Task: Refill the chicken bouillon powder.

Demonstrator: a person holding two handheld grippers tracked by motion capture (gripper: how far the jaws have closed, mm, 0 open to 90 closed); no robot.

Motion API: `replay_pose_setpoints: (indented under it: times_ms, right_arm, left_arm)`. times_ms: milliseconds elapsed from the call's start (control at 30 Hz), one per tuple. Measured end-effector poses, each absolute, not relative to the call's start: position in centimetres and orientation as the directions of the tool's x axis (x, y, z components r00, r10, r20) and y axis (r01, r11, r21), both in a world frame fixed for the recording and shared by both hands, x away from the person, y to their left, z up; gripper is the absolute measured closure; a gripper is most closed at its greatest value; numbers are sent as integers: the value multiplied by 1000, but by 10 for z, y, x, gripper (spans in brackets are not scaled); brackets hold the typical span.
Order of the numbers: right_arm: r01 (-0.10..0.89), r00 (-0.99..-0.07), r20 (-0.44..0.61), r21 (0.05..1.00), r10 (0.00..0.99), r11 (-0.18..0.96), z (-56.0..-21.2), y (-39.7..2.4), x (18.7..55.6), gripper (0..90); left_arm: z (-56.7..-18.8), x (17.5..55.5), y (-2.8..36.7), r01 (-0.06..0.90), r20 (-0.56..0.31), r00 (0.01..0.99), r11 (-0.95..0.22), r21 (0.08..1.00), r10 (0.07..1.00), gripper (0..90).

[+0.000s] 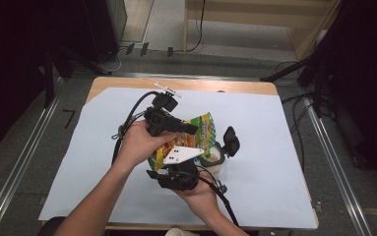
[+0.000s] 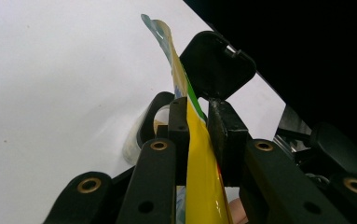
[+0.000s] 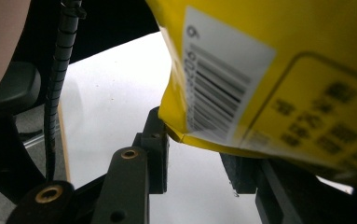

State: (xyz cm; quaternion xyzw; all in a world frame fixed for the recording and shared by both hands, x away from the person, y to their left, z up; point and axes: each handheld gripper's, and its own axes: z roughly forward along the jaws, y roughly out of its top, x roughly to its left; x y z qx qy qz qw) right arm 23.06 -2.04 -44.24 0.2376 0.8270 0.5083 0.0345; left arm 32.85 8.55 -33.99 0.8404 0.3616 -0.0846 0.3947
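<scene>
Clamping the snack bag (image 2: 202,177) edge-on in the left gripper (image 2: 197,116): in the left gripper view, both pads are pressing the yellow film with no gap on either side. Holding that bag (image 1: 204,129) raised over the middle of the white sheet (image 1: 274,137) in the high view, with the left gripper (image 1: 191,129) reaching in from the upper left and the left hand (image 1: 137,142) wrapping its body.

Approaching the bag from below with the right gripper (image 1: 176,167), carried by the right hand (image 1: 201,194), with the grey three-cornered plate (image 1: 181,154) covering the jaws in the high view. Showing, in the right gripper view, the bag's back face (image 3: 306,60) with a barcode label (image 3: 223,84), unseen from above. Resting the bag's lower corner against the tip of one jaw of the right gripper (image 3: 197,149), with the jaws standing apart. Not resolving whether the pads are pressing the film: grip state of this tool impossible to tell.

Standing just right of the bag on the sheet: a small round container (image 1: 214,157) with its hinged black lid (image 1: 231,140) flipped up. Appearing again in the left gripper view, the lid (image 2: 216,65) is rising beyond the jaw tips and the container rim (image 2: 148,123) is sitting just behind one jaw. Trailing down the left of the right gripper view: a ribbed black cable (image 3: 57,84).
</scene>
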Motion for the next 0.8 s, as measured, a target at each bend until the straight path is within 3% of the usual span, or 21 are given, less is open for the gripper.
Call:
replay_pose_setpoints:
  times_ms: [800]
  right_arm:
    - [359, -870, 186, 874, 456, 327, -446, -18, 228, 660]
  left_arm:
    - [-338, 325, 83, 645, -388, 747, -448, 619, 540, 803]
